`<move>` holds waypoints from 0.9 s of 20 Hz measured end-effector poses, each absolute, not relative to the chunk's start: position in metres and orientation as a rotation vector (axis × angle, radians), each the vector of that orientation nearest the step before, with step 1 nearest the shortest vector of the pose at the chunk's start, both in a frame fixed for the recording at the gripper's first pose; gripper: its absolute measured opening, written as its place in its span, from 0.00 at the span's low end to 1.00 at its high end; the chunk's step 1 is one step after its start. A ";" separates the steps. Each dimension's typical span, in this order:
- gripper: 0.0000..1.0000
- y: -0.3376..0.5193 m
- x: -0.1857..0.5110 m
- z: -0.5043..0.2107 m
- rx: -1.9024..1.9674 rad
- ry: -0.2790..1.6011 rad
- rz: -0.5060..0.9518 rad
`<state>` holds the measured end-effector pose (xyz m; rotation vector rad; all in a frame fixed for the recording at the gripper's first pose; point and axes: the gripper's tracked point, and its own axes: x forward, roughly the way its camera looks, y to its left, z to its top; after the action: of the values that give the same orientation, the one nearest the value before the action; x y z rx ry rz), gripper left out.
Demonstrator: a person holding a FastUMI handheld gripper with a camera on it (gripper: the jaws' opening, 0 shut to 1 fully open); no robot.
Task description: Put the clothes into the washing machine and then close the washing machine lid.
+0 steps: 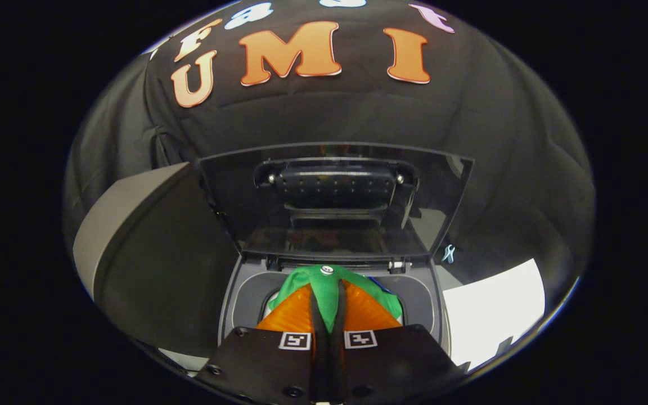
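**Garment held over open washer**

The gripper (327, 315) has its two fingers drawn nearly together, with a fold of the green garment (324, 289) pinched between them. The cloth bunches up just ahead of the fingertips and carries a small white button near its top. It hangs directly above the opening of the washing machine (245, 298), whose grey rim shows on either side of the fingers. The transparent lid (335, 197) stands raised and upright beyond the garment, hinged at the rear of the opening.
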<state>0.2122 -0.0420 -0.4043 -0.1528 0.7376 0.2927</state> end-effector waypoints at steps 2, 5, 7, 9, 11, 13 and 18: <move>0.08 -0.042 0.216 -0.422 -0.157 0.762 0.287; 0.08 -0.041 0.223 -0.448 -0.181 0.789 0.287; 0.08 -0.041 0.224 -0.465 -0.193 0.814 0.282; 0.09 -0.043 0.223 -0.478 -0.201 0.839 0.268; 0.14 -0.049 0.223 -0.489 -0.215 0.858 0.231; 0.26 -0.055 0.223 -0.495 -0.199 0.873 0.186; 0.68 -0.057 0.223 -0.481 -0.215 0.840 0.181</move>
<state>0.2227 -0.0566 -0.4813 -0.2152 0.8397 0.1810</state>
